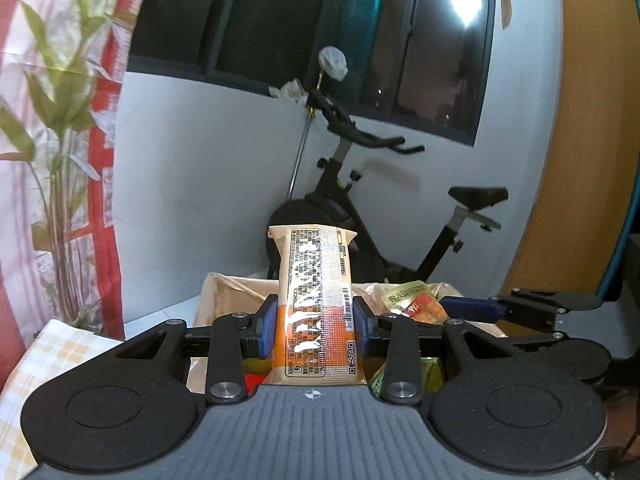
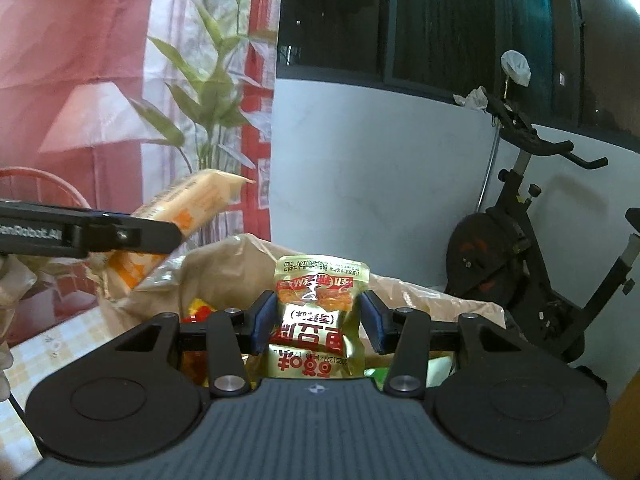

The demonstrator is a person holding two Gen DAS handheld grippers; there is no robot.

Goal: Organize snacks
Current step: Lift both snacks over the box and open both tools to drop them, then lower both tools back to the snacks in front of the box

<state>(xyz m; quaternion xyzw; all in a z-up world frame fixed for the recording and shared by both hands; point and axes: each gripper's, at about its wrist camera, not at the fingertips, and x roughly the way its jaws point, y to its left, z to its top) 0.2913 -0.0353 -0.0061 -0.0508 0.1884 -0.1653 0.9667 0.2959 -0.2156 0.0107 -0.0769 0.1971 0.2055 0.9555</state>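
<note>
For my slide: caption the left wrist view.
Left gripper lifts an orange snack bar above the paper bag.

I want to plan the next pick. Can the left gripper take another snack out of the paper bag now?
Probably not yet. The left gripper is shut on the long orange snack bar, so its jaws are full. The paper bag lies open below, but the bar must be put down first.

**Checked table with an open paper bag**

A table (image 2: pixel 60 344) under a yellow-and-white checked cloth carries a brown paper bag (image 2: pixel 224 268), standing open. Snack packets (image 2: pixel 196 308) in red and yellow show inside it. The table's far edge meets the curtain.
</note>
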